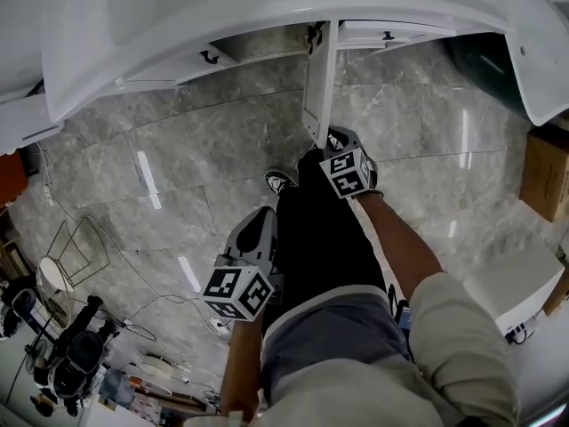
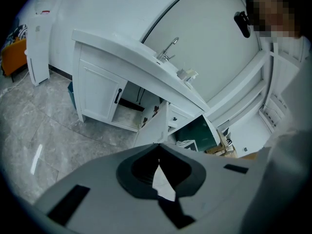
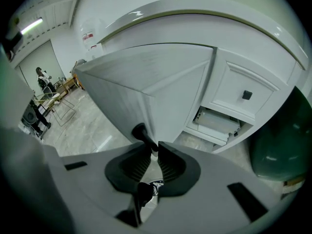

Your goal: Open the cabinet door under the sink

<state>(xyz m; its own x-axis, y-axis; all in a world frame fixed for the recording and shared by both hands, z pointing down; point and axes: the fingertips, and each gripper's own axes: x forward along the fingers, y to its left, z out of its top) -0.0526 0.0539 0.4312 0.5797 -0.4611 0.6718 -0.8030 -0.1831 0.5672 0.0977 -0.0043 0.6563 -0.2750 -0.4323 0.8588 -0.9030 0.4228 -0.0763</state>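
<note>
1. Here the cabinet (image 2: pixel 97 94) is the heavy, fixed part.
2. Its door (image 3: pixel 146 82) stands swung wide out from the front. It is likely light and stiff, and should pivot freely.
3. The small black handle (image 3: pixel 140 132) is the natural hold.
4. The right gripper (image 3: pixel 157 149) pinches that handle; the left gripper (image 2: pixel 158 147), pressed together, holds nothing.

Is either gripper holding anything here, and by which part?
The right gripper grips the open cabinet door by its black handle. The left gripper is shut on nothing.

Marble floor (image 1: pixel 178 140), cardboard box (image 1: pixel 544 172) (far right)
</note>
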